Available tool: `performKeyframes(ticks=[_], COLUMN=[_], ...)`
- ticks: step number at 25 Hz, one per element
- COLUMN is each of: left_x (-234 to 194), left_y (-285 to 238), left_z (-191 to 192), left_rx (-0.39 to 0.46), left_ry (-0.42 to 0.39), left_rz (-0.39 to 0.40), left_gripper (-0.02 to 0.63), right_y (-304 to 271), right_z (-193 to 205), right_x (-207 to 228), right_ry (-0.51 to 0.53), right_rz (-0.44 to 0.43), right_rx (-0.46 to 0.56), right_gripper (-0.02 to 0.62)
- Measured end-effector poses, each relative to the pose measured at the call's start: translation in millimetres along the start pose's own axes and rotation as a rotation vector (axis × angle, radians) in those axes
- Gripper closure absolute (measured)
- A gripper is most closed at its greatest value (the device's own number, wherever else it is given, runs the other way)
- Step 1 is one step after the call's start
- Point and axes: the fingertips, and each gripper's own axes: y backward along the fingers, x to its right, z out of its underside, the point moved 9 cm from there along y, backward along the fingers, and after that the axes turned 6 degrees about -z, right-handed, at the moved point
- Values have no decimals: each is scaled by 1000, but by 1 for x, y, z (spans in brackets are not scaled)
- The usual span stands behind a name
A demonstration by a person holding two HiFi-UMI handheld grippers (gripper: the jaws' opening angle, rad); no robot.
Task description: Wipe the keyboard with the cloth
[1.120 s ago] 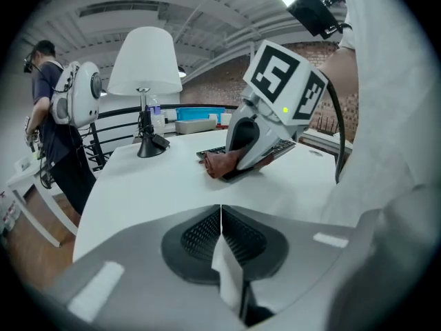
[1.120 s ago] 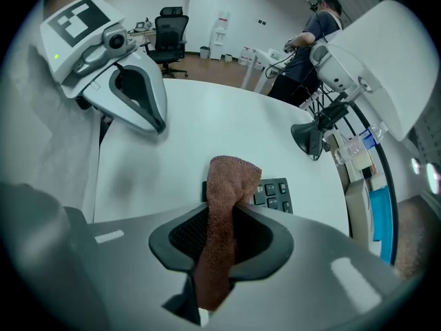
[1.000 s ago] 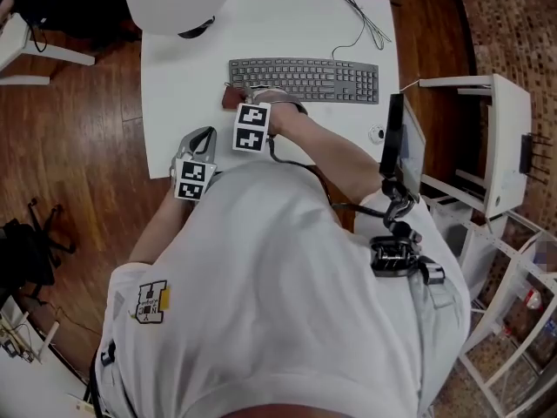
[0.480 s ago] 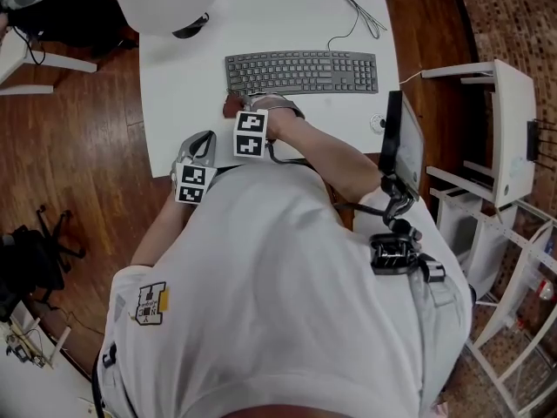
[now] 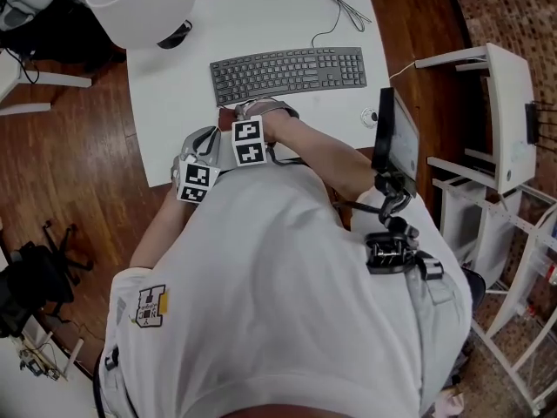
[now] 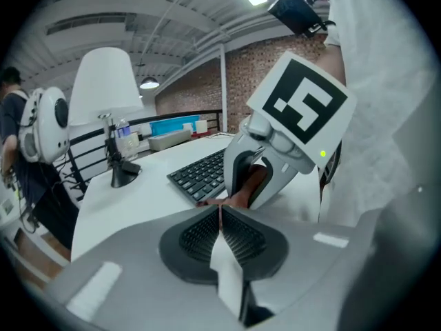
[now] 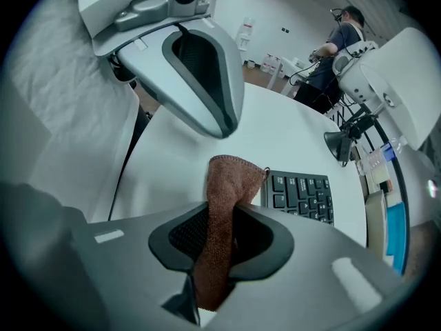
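We see 1 keyboard (image 5: 287, 70) on the white table (image 5: 174, 103) and 1 brown cloth (image 7: 234, 174), pinched in our right gripper (image 7: 222, 216) just beside the keyboard's corner. Our left gripper (image 6: 220, 216) has its jaws together, empty.

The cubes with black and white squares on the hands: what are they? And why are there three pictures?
The cubes are parts of two grabbing tools, one in each of the person's hands. Each tool has two jaws that pinch.

The head view looks down from a camera on the person's head. The other two pictures come from small cameras riding on each tool.

On the white table lies a keyboard, and a lamp stands at the far corner.

The right gripper pinches a brown cloth close to the keyboard. The left gripper has its jaws shut on nothing.
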Motion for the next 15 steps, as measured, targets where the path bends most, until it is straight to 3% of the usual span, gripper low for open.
performKeyframes(ticks=[5, 15], left_x=[16, 30], left_y=[-34, -47], left_z=[-15, -13], left_rx=[-60, -90], left_ry=[-132, -118], left_rz=[127, 129], left_gripper=[606, 606], right_y=[1, 18], right_z=[7, 60], right_x=[0, -5], right_ry=[3, -181], right_rz=[25, 96], right_rx=[51, 179], right_gripper=[485, 373])
